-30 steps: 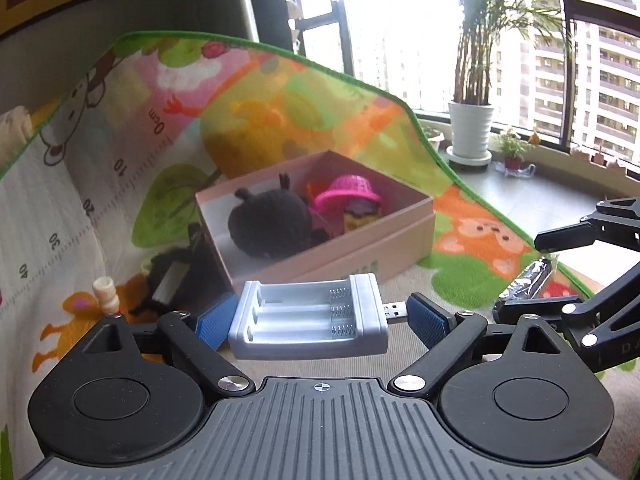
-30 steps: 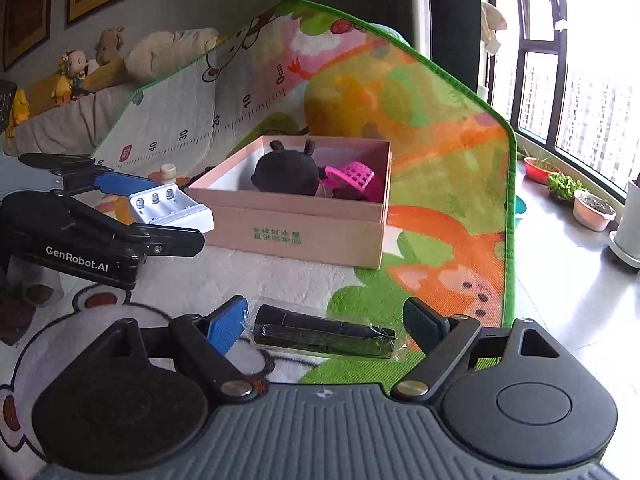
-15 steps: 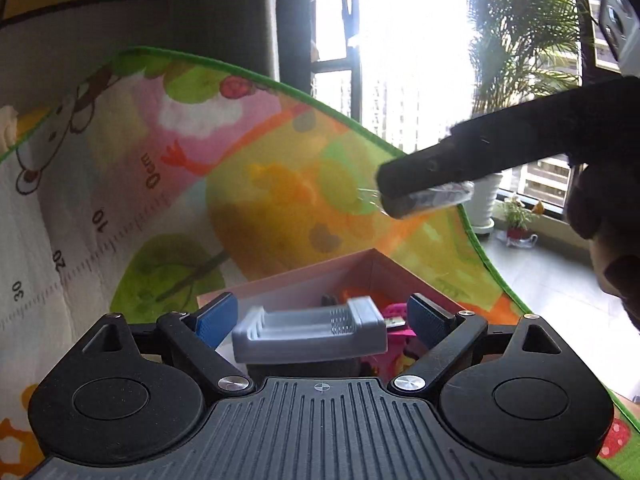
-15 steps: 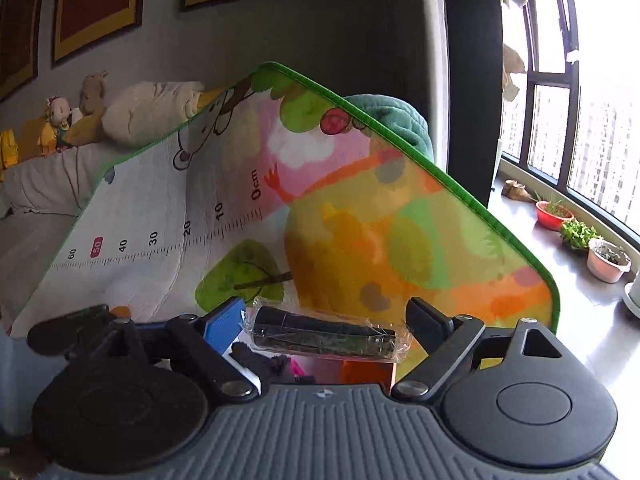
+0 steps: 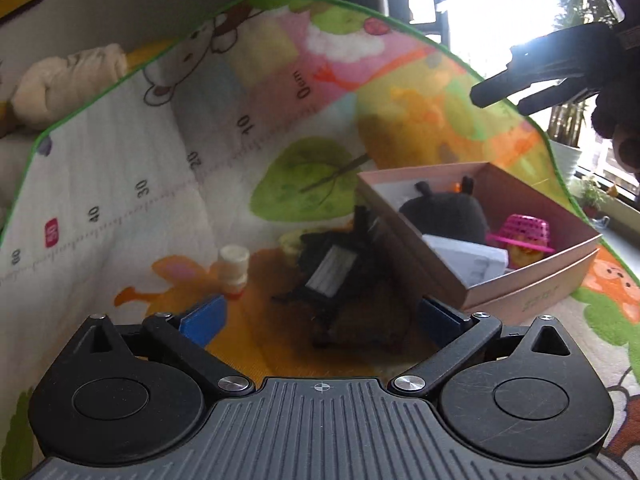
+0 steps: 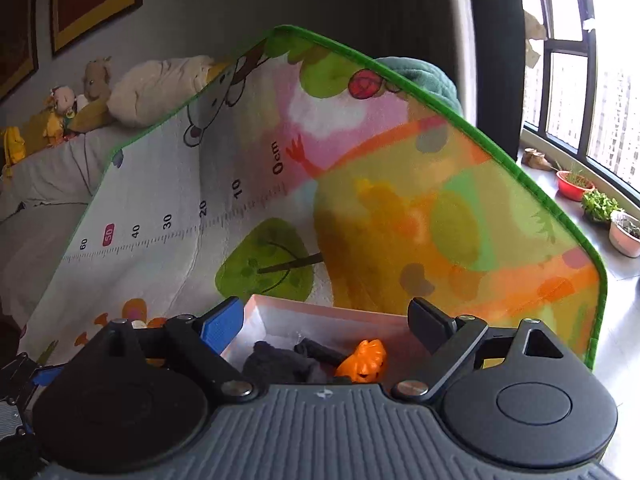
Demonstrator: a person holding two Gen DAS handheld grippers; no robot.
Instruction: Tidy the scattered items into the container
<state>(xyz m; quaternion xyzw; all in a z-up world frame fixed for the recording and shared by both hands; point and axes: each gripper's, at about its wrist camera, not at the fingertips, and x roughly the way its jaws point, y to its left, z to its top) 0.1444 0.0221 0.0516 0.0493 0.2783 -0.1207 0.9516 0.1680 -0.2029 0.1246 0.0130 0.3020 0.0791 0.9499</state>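
Observation:
The pink cardboard box point(image 5: 532, 276) sits on the play mat with a black plush point(image 5: 444, 210), a pink hat toy point(image 5: 520, 232) and the white battery charger point(image 5: 468, 258) inside. My left gripper point(image 5: 322, 318) hangs left of the box with its jaws opening and nothing between them. Ahead of it on the mat lie a black item with a white label point(image 5: 330, 272) and a small white bottle point(image 5: 234, 266). My right gripper point(image 6: 326, 320) is open and empty above the box point(image 6: 320, 314). Below it I see the plush point(image 6: 280, 364), a dark stick-like piece point(image 6: 320, 350) and an orange pumpkin toy point(image 6: 362, 360).
The mat point(image 5: 180, 160) curls up behind the box like a wall. A sofa with stuffed toys point(image 6: 96, 84) stands at the back left. Potted plants point(image 6: 600, 204) line the window sill on the right. The right gripper's arm point(image 5: 532, 76) crosses the left view's upper right.
The left gripper let go of the white charger, which now lies in the box, and swung left. The right gripper's wrapped black item is gone from between its fingers.

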